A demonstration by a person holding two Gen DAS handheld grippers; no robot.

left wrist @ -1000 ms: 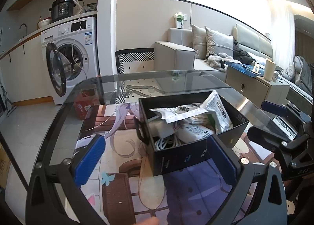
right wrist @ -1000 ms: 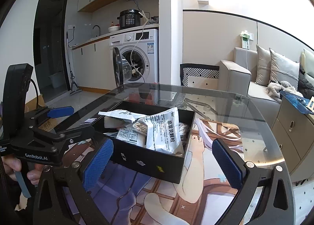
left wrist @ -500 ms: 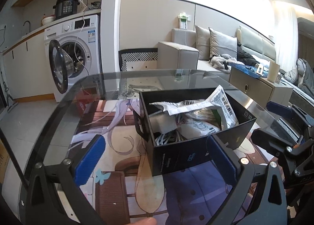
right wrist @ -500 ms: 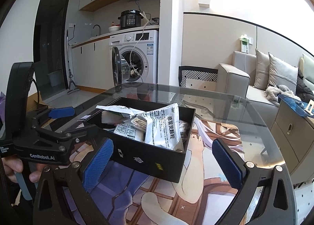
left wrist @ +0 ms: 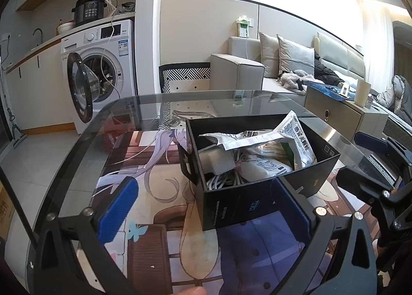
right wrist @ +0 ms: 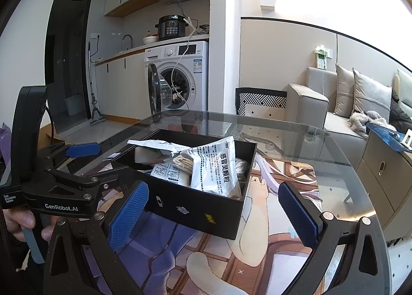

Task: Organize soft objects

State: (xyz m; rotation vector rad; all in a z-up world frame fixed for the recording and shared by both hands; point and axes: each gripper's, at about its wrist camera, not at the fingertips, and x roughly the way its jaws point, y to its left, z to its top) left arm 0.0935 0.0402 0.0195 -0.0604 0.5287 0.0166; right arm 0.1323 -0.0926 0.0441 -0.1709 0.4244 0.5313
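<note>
A black open box (left wrist: pixel 260 199) (right wrist: pixel 195 214) stands on the glass table. It holds several soft packets: a white medicine pouch with printed text (left wrist: pixel 296 140) (right wrist: pixel 216 166), a flat white packet (left wrist: pixel 265 166) (right wrist: pixel 167 172), and a coil of white cable (left wrist: pixel 221 180). My left gripper (left wrist: pixel 203 207) is open and empty, its blue pads on the near side of the box. My right gripper (right wrist: pixel 213 214) is open and empty, in front of the box's other side. Each gripper shows in the other's view.
The round glass table (left wrist: pixel 85 145) covers an illustrated mat (right wrist: pixel 270 217). A washing machine with its door open (left wrist: pixel 97 76), a patterned chair (left wrist: pixel 185 78), a sofa (left wrist: pixel 239 71) and a low cabinet (right wrist: pixel 383 168) stand beyond the table.
Both grippers have pulled back and risen slightly, so the box sits a little farther from the pads. The box and its contents have not moved.
</note>
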